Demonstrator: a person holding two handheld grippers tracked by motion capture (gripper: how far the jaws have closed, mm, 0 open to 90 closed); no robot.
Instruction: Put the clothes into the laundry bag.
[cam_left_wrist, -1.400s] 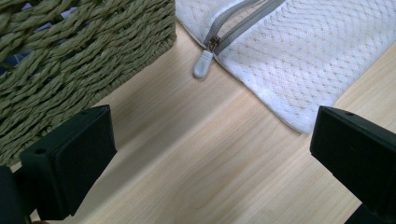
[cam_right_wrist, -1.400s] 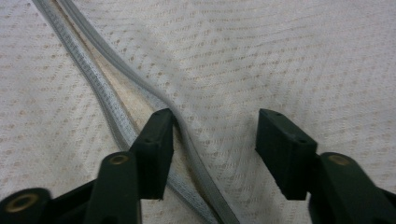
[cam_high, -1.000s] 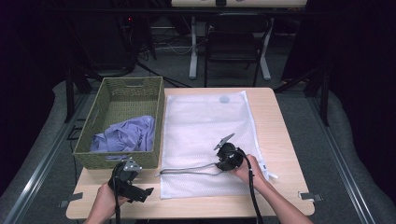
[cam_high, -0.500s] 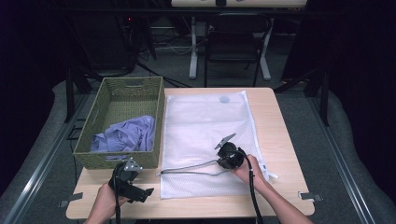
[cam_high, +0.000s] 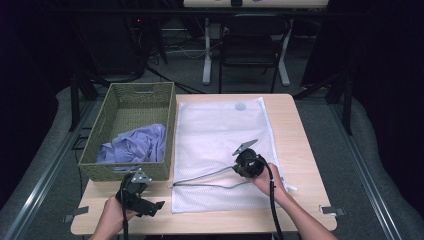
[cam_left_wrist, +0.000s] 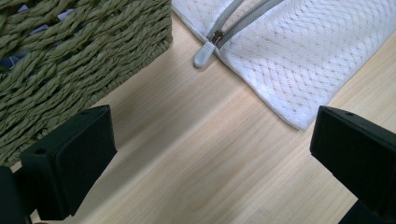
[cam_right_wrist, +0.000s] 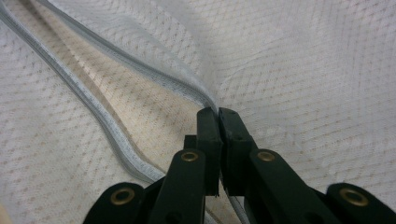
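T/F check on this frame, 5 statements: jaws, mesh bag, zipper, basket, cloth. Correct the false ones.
1. The right gripper has its jaws closed on the upper edge of the mesh bag's zipper opening. True.
2. The left gripper is clamped on the zipper pull. False: its jaws stand wide open over bare table, and the pull lies beyond them, untouched.
3. The bag's zipper is fully closed. False: the two zipper edges gape apart.
4. The purple cloth lies inside the woven basket. True.
5. The basket sits to the right of the bag in the high view. False: it sits to the left.
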